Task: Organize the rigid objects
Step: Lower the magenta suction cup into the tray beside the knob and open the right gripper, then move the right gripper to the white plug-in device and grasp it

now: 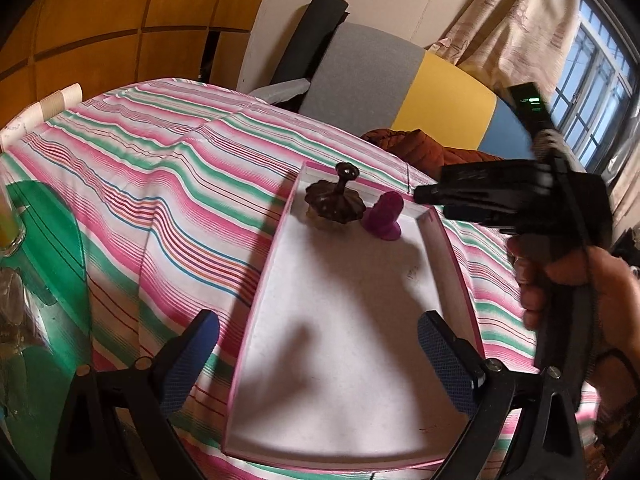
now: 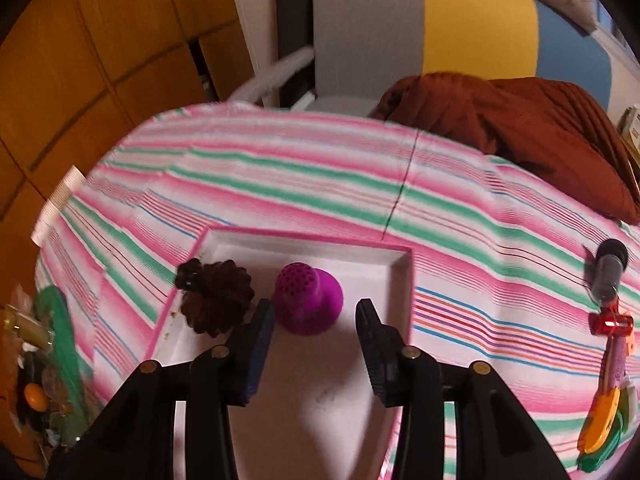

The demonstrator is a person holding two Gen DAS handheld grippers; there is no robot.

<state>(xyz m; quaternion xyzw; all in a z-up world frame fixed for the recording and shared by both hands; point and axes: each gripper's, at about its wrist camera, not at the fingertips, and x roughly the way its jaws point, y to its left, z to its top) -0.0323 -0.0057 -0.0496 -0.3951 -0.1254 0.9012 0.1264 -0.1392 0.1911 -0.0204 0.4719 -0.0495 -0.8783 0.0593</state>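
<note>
A shallow white box with a pink rim (image 1: 256, 312) (image 2: 304, 237) lies on the striped tablecloth. At its far end stand a dark brown fluted holder with a knob (image 1: 334, 200) (image 2: 218, 300) and a purple perforated piece (image 1: 384, 216) (image 2: 308, 304). My right gripper (image 2: 314, 306) is open, its tips on either side of the purple piece's near edge with a gap on both sides. In the left wrist view the right gripper (image 1: 422, 194) hangs just right of the purple piece, held by a hand (image 1: 580, 280). My left gripper (image 1: 320, 322) is open and empty over the box's near half.
A green sheet (image 1: 52, 240) and a glass (image 1: 10, 236) sit at the left, stacked paper cups (image 1: 52, 104) at the far left corner. A rust jacket (image 2: 540, 132) lies at the far right. A grey tube (image 2: 608, 268) and orange-pink plastic toys (image 2: 608, 380) lie right of the box. A chair (image 2: 368, 20) stands behind the table.
</note>
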